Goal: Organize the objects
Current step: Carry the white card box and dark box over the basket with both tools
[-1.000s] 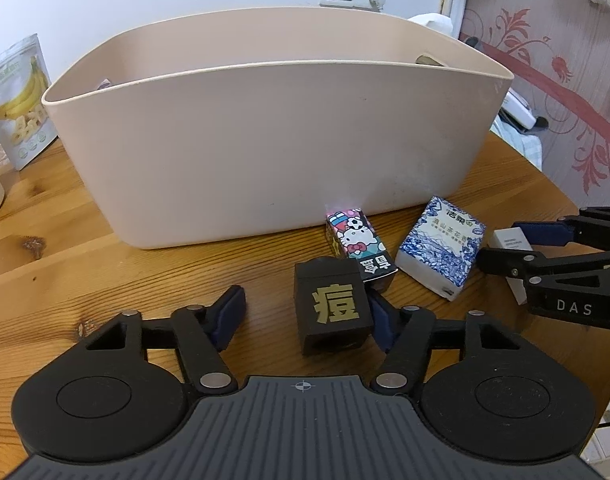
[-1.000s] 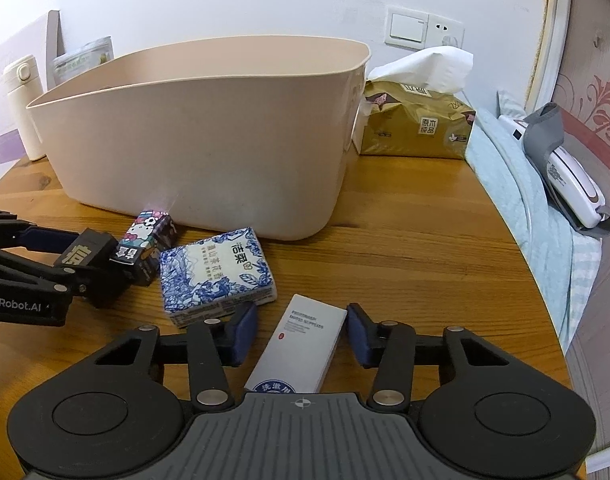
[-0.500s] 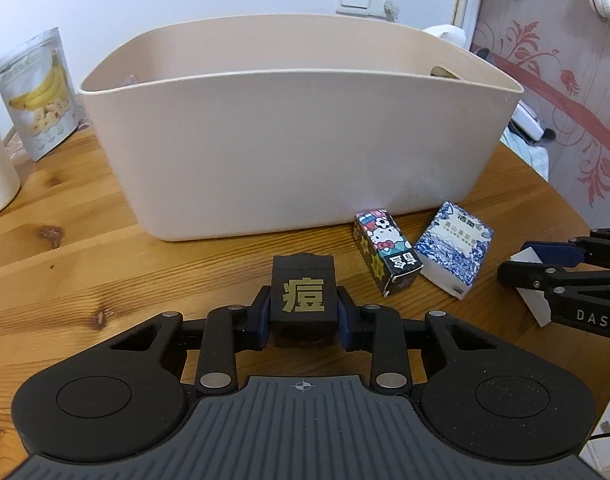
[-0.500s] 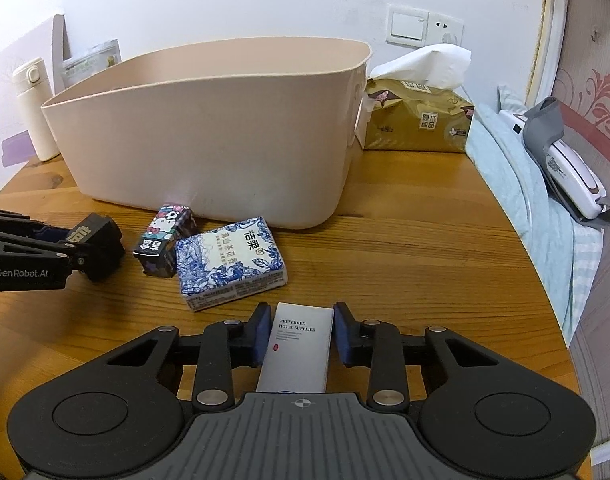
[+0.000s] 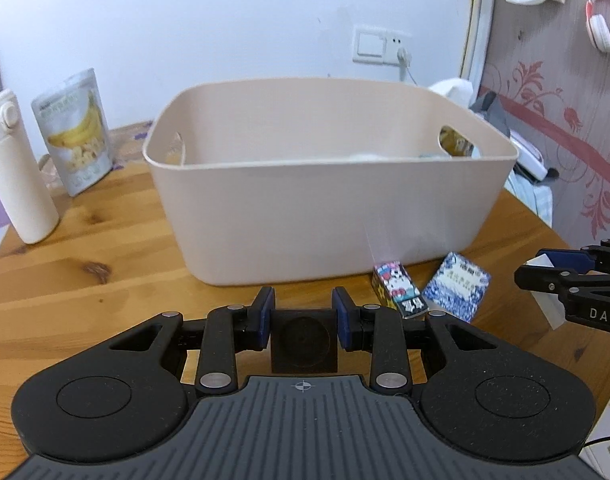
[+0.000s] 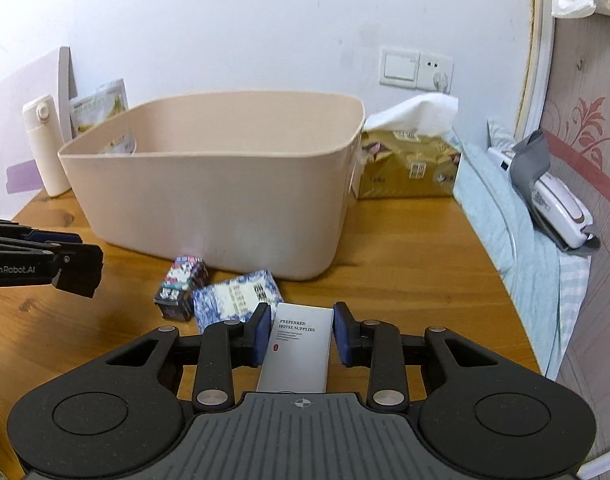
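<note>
Raised off the wooden table for a drop into the beige bin at 12 o'clock: black box clamped in left gripper, white carton pinched in right gripper, cartoon carton and blue tissue pack waiting at 1 o'clock.
</note>
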{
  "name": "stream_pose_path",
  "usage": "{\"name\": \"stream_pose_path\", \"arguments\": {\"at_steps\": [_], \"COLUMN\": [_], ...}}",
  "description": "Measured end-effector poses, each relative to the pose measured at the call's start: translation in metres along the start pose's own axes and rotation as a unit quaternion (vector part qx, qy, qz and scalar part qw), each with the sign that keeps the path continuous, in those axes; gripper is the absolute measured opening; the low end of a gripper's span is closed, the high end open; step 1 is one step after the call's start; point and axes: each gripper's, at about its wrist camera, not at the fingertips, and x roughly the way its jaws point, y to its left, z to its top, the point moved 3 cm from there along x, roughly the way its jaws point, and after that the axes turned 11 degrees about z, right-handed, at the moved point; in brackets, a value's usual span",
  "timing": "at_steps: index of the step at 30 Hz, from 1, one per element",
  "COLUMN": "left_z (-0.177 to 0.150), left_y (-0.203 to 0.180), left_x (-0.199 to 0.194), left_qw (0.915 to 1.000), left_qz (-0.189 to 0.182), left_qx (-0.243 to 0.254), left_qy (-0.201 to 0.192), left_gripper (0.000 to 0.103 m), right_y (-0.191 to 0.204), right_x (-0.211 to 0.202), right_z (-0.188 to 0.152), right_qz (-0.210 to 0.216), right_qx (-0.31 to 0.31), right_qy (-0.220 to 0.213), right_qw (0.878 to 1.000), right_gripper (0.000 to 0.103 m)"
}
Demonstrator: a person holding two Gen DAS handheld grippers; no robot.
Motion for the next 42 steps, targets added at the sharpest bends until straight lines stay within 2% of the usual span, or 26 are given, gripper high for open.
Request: {"name": "stream_pose_path", "arguments": {"at_steps": [23,42], "left_z": [0.053,0.09], "left_y": [0.018,0.005], "left_x": [-0.043,-0.04], "left_qw": [0.9959,0.9922], "left_qz": [0.013,-0.002], "left_qx": [-0.011,-0.001], "left_qy": [-0.089,-0.124], "left_gripper": [0.032,0.032], "right_y": [0.0,0.005], "right_x": [-0.031,-0.022], "right_z": [0.044,0.075], "right_qz": [-0.004,0.0], "right_qx": [-0.011,-0.022], "right_qy": [-0.078,-0.106], "right_qw": [0.997,0.994], "right_gripper": [0.031,0.031]}}
